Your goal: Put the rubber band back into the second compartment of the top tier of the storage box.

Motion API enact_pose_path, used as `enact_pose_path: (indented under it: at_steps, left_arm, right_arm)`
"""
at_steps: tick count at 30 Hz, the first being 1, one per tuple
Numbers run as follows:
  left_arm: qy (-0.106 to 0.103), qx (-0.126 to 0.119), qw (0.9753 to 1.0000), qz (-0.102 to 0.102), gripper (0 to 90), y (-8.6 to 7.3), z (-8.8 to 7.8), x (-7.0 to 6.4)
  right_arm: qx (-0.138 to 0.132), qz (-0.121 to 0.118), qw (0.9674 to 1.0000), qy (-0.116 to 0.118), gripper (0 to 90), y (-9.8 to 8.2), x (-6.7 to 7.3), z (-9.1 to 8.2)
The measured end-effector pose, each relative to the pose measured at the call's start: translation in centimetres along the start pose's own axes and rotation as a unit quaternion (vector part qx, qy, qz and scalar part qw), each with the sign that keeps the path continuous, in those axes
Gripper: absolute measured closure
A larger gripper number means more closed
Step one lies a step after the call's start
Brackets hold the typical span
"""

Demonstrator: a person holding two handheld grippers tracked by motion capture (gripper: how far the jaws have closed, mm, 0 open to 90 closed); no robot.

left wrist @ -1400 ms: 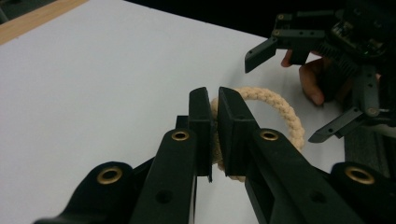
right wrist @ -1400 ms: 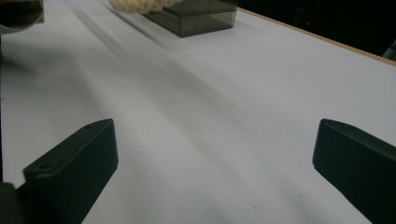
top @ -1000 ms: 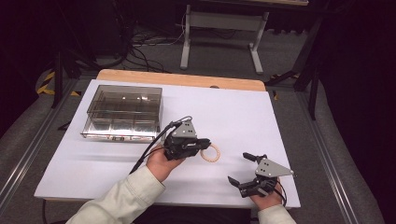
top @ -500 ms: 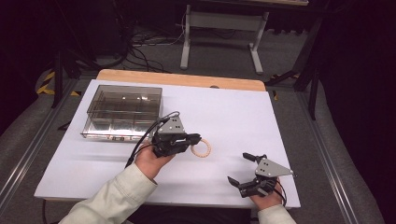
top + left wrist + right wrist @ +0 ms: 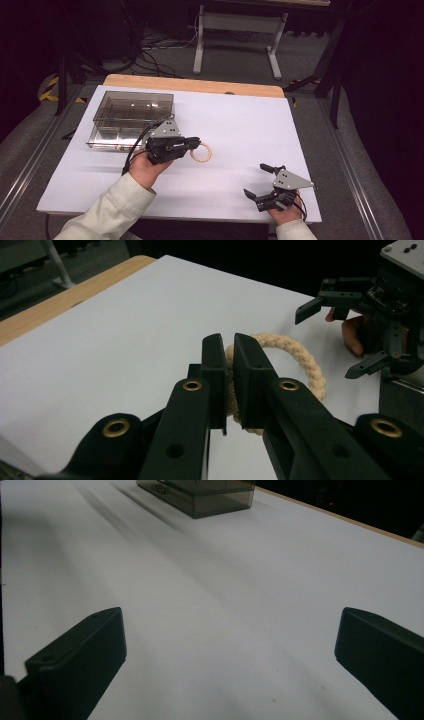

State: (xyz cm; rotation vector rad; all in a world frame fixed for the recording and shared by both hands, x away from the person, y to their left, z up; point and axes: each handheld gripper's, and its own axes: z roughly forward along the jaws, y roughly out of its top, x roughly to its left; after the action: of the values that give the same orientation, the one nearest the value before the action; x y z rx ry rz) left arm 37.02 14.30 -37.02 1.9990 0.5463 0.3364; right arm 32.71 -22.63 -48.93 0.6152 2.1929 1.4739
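White table sheet [image 5: 235, 125] is the work surface. Smoked clear compartment box [image 5: 132, 119] sits at 10 o'clock on it, open top, likely the drop spot. Left gripper [image 5: 192, 146] near centre, clenched on the rope ring [image 5: 202, 151], pinching one side of the loop so the rest hangs free at its 3 o'clock. Right gripper [image 5: 262, 181] parked at 5 o'clock, jaws spread wide, holding nothing, out of the way.
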Motion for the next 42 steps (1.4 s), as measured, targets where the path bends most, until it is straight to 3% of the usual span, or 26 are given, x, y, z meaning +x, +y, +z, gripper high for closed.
enact_pose_path:
  at_steps: [18, 28, 42]
  left_arm:
    - [0.048, -0.009, 0.9986, -0.022, 84.1, -0.8, -4.4, 2.4]
    - [0.072, -0.008, 0.9963, -0.047, 84.0, -1.8, -6.5, 3.9]
    - [0.100, -0.004, 0.9929, -0.064, 84.0, -2.7, -8.6, 5.5]
  right_arm:
    - [0.001, 0.000, 1.0000, 0.000, 0.8, 0.0, 0.0, 0.0]
    - [0.000, -0.002, 1.0000, 0.002, 0.7, 0.0, 0.0, 0.0]
    - [0.002, -0.003, 1.0000, 0.001, 0.8, 0.0, 0.0, 0.0]
